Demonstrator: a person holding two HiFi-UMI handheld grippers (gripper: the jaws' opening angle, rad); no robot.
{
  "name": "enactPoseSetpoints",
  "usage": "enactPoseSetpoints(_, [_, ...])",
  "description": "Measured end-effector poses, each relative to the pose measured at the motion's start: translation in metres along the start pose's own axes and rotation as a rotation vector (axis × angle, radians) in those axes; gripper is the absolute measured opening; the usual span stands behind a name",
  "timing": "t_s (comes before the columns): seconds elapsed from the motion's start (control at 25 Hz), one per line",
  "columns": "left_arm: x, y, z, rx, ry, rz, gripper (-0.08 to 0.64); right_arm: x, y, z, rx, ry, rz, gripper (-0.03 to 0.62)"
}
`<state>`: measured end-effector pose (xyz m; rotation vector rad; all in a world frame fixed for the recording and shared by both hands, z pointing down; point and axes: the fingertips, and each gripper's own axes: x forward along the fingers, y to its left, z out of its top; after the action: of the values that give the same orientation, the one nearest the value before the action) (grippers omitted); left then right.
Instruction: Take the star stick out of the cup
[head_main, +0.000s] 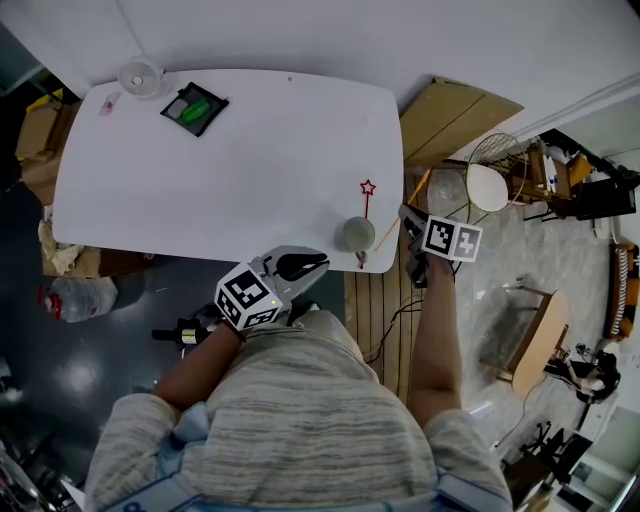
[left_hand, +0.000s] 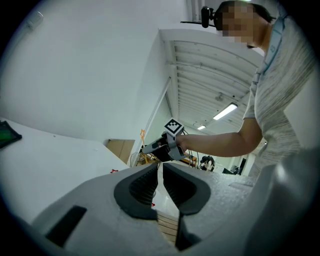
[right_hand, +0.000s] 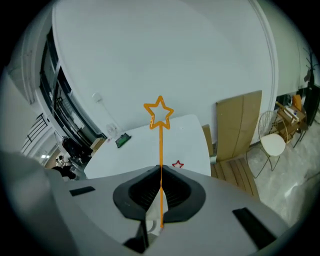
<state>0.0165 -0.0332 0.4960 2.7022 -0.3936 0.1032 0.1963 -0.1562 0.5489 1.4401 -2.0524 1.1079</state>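
The white table (head_main: 250, 170) fills the upper middle of the head view, with the person's striped top below it. A cardboard panel (head_main: 455, 120) leans against the wall off the table's right edge. A wire chair with a white seat (head_main: 487, 187) stands just past the panel.

The left gripper (left_hand: 160, 165) hangs off the table's near edge, toward the near-right corner. Its jaws are drawn together, with only a sliver of gap and nothing between them.

The right gripper (right_hand: 159, 169) is off the right edge, by the same corner. Its jaws are pressed together on the shaft of the orange star stick (right_hand: 160, 145). The pads pinch the shaft low down, so most of it and the star stand out beyond the tips, and a short end shows behind the pads. This stick is out of the cup (head_main: 353, 234) and in the air, close beside it.

The cup sits at the near edge, by the near-right corner. A red star stick (head_main: 367, 188) is at the cup, with its shaft along the cup's right side. I cannot tell whether it stands in the cup or lies beside it.

At the far-left corner a black tray (head_main: 168, 112) holds a green thing (head_main: 196, 108). A clear round container (head_main: 139, 77) stands beside the tray.
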Motion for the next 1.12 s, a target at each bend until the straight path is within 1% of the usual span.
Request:
enactPoseSetpoints(0.12, [-0.001, 0.0, -0.001, -0.001, 0.002, 0.005, 0.043, 0.016, -0.012, -0.02, 0.058, 0.075, 0.019, 0.012])
enactPoseSetpoints(0.36, [-0.002, 0.002, -0.002, -0.006, 0.005, 0.015, 0.043, 0.047, -0.039, -0.052, 0.113, 0.235, -0.012, 0.014])
enactPoseSetpoints(0.52, [0.001, 0.003, -0.002, -0.009, 0.009, 0.017, 0.043, 0.064, -0.049, -0.064, 0.182, 0.287, -0.017, 0.014])
enactPoseSetpoints(0.6, [0.002, 0.003, -0.002, -0.008, 0.011, 0.017, 0.043, 0.07, -0.053, -0.068, 0.188, 0.315, -0.029, 0.014])
enactPoseSetpoints(0.68, [0.003, 0.003, -0.002, -0.008, 0.013, 0.018, 0.043, 0.075, -0.056, -0.071, 0.17, 0.345, -0.046, 0.014])
enactPoseSetpoints(0.76, [0.004, 0.004, -0.002, -0.011, 0.014, 0.02, 0.043, 0.079, -0.058, -0.073, 0.155, 0.365, -0.055, 0.014])
enactPoseSetpoints(0.84, [0.005, 0.004, -0.003, -0.014, 0.015, 0.025, 0.043, 0.082, -0.059, -0.074, 0.161, 0.37, -0.052, 0.014])
enactPoseSetpoints(1.12, [0.006, 0.004, -0.002, -0.018, 0.011, 0.039, 0.043, 0.085, -0.057, -0.073, 0.177, 0.345, -0.05, 0.014])
